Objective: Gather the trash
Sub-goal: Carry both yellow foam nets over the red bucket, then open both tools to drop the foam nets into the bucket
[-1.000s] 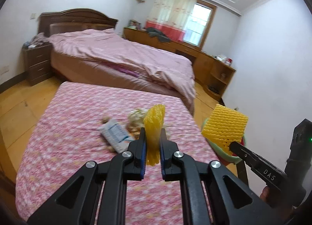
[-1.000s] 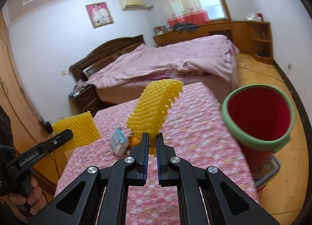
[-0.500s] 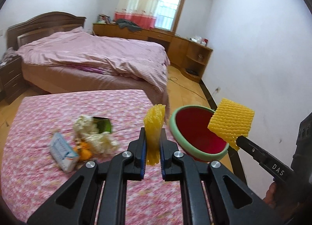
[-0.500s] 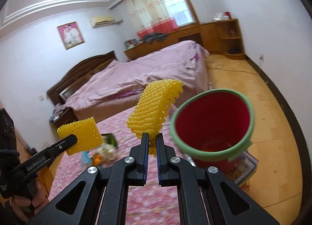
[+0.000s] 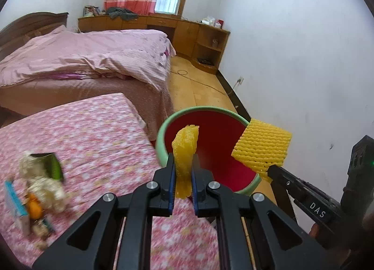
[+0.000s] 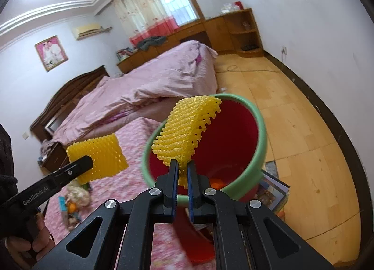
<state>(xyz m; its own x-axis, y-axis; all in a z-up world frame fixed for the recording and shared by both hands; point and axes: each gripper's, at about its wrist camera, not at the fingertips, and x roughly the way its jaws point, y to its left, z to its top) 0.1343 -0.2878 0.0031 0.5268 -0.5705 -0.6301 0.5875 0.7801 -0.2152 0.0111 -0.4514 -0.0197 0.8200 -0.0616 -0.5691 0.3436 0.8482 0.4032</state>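
Note:
My left gripper (image 5: 183, 171) is shut on a yellow foam fruit net (image 5: 185, 150) that stands edge-on in front of the red bin with a green rim (image 5: 215, 153). My right gripper (image 6: 182, 174) is shut on a second yellow foam net (image 6: 187, 129), held over the bin's opening (image 6: 236, 127). Each view also shows the other gripper and its net: the right one (image 5: 261, 147) at the bin's right rim, the left one (image 6: 100, 157) over the table. Orange scraps lie at the bin's bottom (image 6: 217, 182).
A pile of remaining trash (image 5: 35, 190), with a green wrapper, a white crumpled piece, an orange bit and a blue-white packet, lies on the pink floral tablecloth (image 5: 93, 134). A bed with pink bedding (image 5: 93, 59) stands beyond. Books (image 6: 273, 190) lie on the wooden floor beside the bin.
Both grippers have swung right from over the table toward the bin, still holding their nets. The bin now sits right in front of both; the trash pile has slid to the left edge.

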